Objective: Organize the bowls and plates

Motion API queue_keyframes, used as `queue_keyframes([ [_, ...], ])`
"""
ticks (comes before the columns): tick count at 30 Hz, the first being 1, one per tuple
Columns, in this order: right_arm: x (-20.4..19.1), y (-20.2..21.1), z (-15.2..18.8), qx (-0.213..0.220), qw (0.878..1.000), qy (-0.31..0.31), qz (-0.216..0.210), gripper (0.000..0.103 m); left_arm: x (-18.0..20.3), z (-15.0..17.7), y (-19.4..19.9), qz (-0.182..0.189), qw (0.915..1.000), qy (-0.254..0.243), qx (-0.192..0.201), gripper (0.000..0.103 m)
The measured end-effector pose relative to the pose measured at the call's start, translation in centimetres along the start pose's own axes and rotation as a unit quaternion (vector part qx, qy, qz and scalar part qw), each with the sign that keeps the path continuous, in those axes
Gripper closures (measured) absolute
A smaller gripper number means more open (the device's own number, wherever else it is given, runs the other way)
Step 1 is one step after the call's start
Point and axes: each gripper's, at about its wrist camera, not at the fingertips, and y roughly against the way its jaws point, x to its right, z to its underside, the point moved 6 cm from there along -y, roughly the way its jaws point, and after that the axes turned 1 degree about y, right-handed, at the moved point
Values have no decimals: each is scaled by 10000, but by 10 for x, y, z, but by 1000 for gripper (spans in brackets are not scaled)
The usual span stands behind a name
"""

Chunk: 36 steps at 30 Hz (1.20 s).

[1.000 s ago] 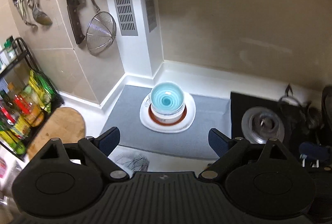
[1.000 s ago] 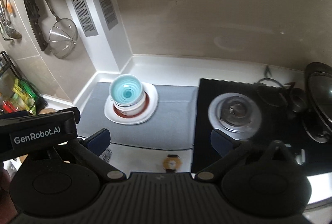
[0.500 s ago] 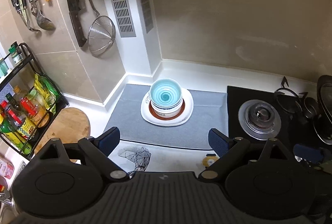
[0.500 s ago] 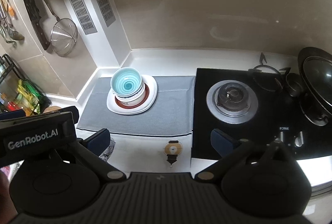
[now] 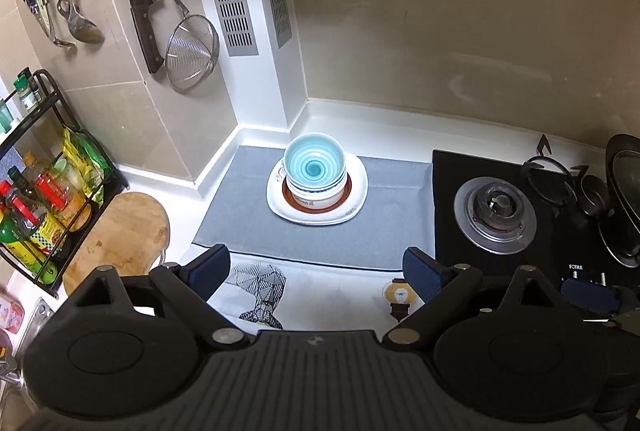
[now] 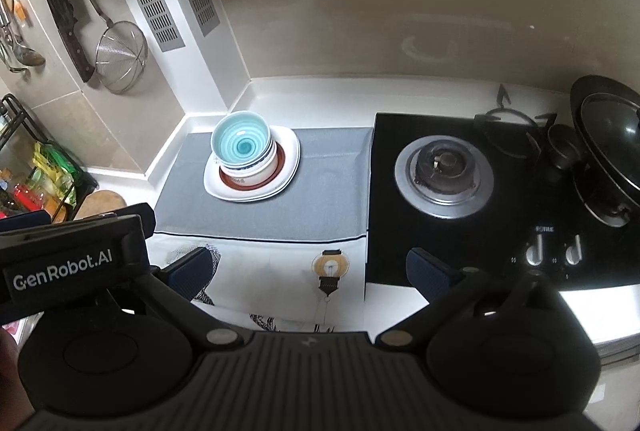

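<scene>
bowl stack (image 5: 315,171) on plate (image 5: 356,191) | ahead of, apart from fingers (image 5: 212,267)

White counter (image 5: 400,123): a grey mat (image 5: 384,227) in its back-left corner, a black hob (image 6: 460,231) at right, a round wooden board (image 5: 120,235) at left.

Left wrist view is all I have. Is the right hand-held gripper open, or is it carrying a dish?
Observer: The right wrist view shows the right hand-held gripper open, with nothing between its fingers.
Operator: What's on the far-right burner? I only get an edge.
Observer: A dark lidded wok sits there.
Operator: Any marking on the left hand-held gripper?
Observer: Its side carries a label reading GenRobot.AI.
</scene>
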Motion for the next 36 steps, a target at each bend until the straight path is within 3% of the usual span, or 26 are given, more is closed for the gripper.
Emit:
queue_keyframes([
  [17,-3,1,7,-65,9999,141,9,0,-3,6,2,-38,9999,109,-90,9],
  [22,-2,3,8,-90,9997,31,-236,0,-3,6,6,-35,9999,99,-13,9],
  [29,-7,5,9,25,9998,218,16,0,-5,9,5,-81,9999,94,-64,9],
  [36,-8,1,11,-97,9997,103,-200,0,-8,10,5,-79,9999,79,-53,9],
])
